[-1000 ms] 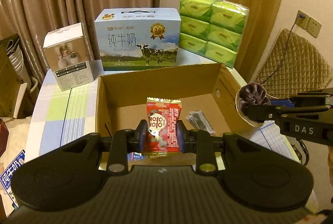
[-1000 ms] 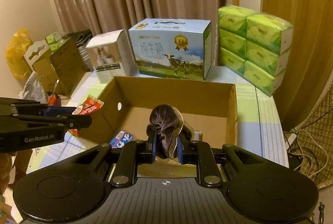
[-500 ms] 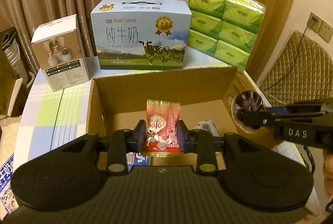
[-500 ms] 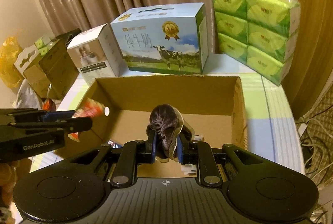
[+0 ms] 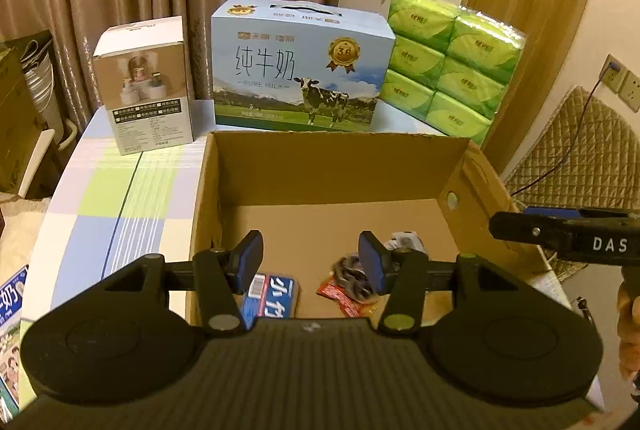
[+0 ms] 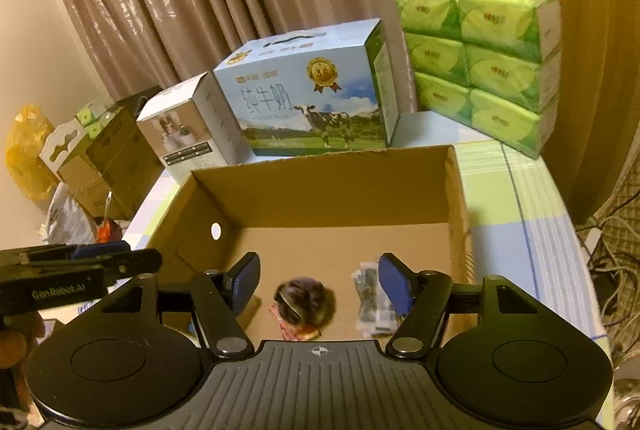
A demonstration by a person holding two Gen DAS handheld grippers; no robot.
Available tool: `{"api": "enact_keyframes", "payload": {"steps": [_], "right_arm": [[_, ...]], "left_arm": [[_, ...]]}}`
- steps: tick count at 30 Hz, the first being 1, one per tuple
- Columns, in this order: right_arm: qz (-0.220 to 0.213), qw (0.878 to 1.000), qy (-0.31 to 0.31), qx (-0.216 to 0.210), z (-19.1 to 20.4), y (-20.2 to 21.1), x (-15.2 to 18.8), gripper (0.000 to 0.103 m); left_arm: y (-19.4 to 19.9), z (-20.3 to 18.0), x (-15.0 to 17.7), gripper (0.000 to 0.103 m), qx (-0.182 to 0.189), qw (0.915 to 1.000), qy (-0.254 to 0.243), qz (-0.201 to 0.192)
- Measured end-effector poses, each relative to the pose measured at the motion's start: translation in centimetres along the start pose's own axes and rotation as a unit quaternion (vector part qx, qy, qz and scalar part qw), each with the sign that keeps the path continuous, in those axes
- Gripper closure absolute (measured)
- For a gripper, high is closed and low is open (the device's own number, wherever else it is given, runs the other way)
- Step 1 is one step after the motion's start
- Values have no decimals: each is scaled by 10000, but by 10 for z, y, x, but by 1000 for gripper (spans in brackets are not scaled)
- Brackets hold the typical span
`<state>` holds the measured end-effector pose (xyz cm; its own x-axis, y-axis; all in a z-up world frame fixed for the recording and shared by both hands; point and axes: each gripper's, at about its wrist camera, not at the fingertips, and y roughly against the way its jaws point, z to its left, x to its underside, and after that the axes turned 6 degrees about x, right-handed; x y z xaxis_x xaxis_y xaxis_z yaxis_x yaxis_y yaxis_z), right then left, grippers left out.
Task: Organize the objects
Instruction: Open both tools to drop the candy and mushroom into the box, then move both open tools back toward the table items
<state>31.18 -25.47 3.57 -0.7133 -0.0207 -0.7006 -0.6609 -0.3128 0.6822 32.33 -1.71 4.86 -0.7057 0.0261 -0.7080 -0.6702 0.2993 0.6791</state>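
— My fingers first: the left gripper (image 5: pixel 311 261) stands wide apart with nothing between its blue pads (image 5: pixel 251 260), and the right gripper (image 6: pixel 319 280) is spread just as wide and holds nothing either. Both hang over the near edge of the cardboard box (image 5: pixel 336 166).

— Where are the things you are sorting?

— Down on the box floor. The red snack packet (image 5: pixel 340 295) lies flat near the front wall, and the dark hair scrunchie (image 6: pixel 306 300) sits on top of it, touching it; in my right view only a strip of red shows under the scrunchie. Beside them, toward the left wall, lies a blue-and-white pack (image 5: pixel 272 294). Toward the right wall there is a small dark sachet (image 6: pixel 370 296), apart from the scrunchie.

— And around the box?

— It rests on a checked tablecloth (image 5: pixel 132 194). Behind it stand a milk carton with a cow (image 5: pixel 300 70), a small white box (image 5: pixel 146 86) to its left, and a stack of green tissue packs (image 5: pixel 452 66) to its right. From my left view the right gripper's side reaches in at the box's right wall, with the person's hand (image 5: pixel 629 326) behind it at the picture's edge.
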Motion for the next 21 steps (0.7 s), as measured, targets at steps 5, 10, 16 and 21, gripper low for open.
{"api": "enact_keyframes", "payload": {"steps": [5, 10, 16, 21], "right_arm": [[-157, 9998, 87, -36, 4, 41, 23, 30], [-199, 9996, 221, -14, 10, 81, 63, 23], [-82, 9999, 87, 60, 7, 116, 127, 19], [69, 9995, -213, 217, -4, 134, 174, 18]], "left_arm": [[32, -10, 19, 50, -1, 9999, 54, -86], [70, -22, 53, 42, -42, 9998, 118, -185], [110, -31, 102, 32, -90, 9995, 219, -214], [130, -37, 144, 27, -189, 9993, 270, -158]]}}
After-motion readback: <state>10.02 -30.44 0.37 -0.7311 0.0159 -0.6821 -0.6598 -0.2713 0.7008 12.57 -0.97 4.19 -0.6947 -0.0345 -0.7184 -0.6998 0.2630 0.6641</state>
